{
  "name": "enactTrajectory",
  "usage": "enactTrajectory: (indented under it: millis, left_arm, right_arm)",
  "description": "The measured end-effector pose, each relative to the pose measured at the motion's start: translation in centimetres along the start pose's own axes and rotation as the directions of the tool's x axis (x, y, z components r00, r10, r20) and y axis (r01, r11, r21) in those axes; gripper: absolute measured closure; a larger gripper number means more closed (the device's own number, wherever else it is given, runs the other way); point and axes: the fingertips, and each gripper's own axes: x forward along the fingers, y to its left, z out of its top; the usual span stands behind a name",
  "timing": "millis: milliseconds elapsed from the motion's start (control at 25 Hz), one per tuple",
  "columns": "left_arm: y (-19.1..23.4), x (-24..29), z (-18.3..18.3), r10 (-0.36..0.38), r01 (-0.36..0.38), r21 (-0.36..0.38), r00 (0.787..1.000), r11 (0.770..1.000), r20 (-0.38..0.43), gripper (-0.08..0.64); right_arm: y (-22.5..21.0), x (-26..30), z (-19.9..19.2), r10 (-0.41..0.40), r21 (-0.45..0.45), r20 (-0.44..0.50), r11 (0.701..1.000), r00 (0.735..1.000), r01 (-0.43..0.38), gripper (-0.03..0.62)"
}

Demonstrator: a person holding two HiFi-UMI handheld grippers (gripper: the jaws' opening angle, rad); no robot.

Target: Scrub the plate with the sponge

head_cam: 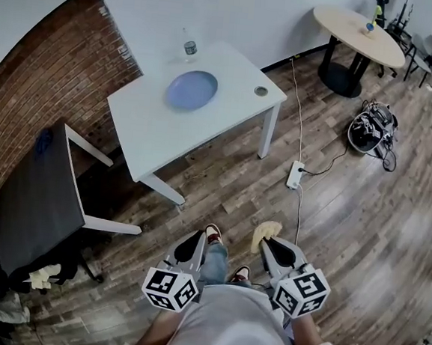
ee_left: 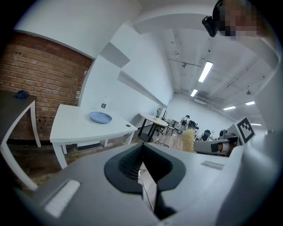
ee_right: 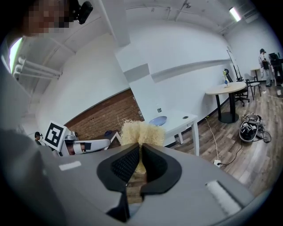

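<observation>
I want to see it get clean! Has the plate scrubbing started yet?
Not yet. Done: the right gripper pinches the sponge. In hand: the person stands apart from the table; the left gripper is shut, empty. Left: reaching the plate and scrubbing.

Person: pale grey tee (head_cam: 232, 331), blue jeans (head_cam: 215, 264), white/red sneakers (head_cam: 213, 234). Left claw (head_cam: 192, 242) & right claw (head_cam: 275, 250): grey plastic shells w/ black ribbed pads (ee_left: 128, 164), each w/ a white cube (head_cam: 170, 289) carrying black square markers.
</observation>
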Motion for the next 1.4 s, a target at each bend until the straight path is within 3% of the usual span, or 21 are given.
enactTrajectory:
  millis: [240, 400, 600, 920, 1400]
  left_arm:
    - [2.8, 4.0, 1.6, -0.014, 0.014, -0.031, 1.0, 0.999, -0.004, 0.549]
    - [5.7, 6.4, 3.0, -0.01, 0.009, -0.071, 1.0, 0.997, -0.015, 0.549]
    - [9.9, 8.3, 6.1, -0.003, 0.002, -0.061, 1.0, 0.998, -0.012, 0.549]
    - [16.4, 10.6, 9.6, 0.003, -0.004, -0.059, 1.0, 0.998, -0.022, 0.549]
    - [22.1, 13.2, 10.8, -0.036, 0.034, -0.123, 0.999, 0.992, -0.008, 0.549]
  right_arm:
    - [-1.7, 3.9, 3.1, -0.02, -0.011, -0.034, 1.0, 0.999, 0.02, 0.568]
    - [-2.8, 7.7, 4.9, -0.015, 0.029, -0.043, 0.999, 0.999, 0.017, 0.568]
    - [-3.1, 12.6, 7.7, -0.017, -0.024, -0.07, 1.0, 0.997, 0.015, 0.568]
    - [-2.0, 19.5, 10.6, -0.004, 0.017, -0.116, 1.0, 0.993, 0.006, 0.568]
    - [-3.9, 24.6, 16.2, -0.085, -0.018, -0.067, 0.996, 0.994, 0.084, 0.566]
